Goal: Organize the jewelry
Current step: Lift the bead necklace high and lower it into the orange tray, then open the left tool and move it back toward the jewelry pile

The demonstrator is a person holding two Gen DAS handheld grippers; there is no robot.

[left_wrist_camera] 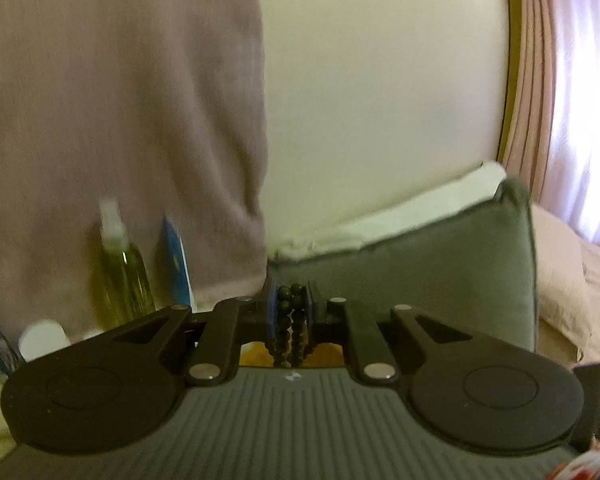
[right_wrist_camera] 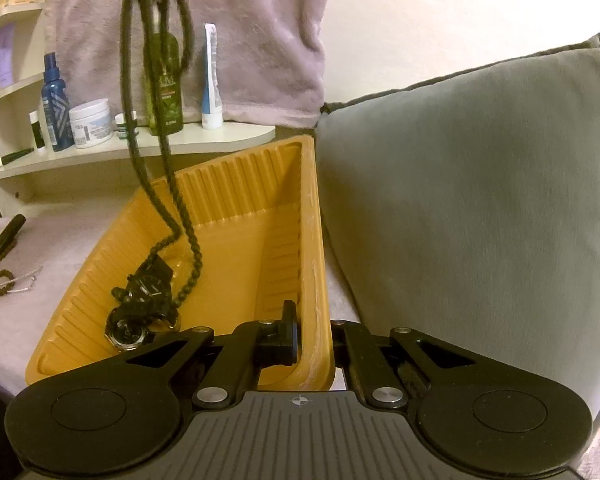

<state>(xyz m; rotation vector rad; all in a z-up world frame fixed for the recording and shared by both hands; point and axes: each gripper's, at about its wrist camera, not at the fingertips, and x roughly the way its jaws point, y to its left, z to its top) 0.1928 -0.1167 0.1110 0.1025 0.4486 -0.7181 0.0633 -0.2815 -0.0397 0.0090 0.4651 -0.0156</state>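
Here | pale bed cover [right_wrist_camera: 72, 240] | grey cushion [right_wrist_camera: 480, 208] | shelf [right_wrist_camera: 204, 140] behind

2 wrist views facing forward – both share grey cushion [left_wrist_camera: 440, 276], shelf bottles [right_wrist_camera: 166, 80]

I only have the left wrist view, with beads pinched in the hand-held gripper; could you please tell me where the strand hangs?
Observer: The beads hang from the left hand-held gripper down into an orange tray; their lower end is inside it.
Operator: Thank you. Is anything else in the tray?
Observer: Yes, dark watches lie near its close end, beside the strand.
Operator: Is the tray being held?
Observer: The right hand-held gripper is shut on its right wall.
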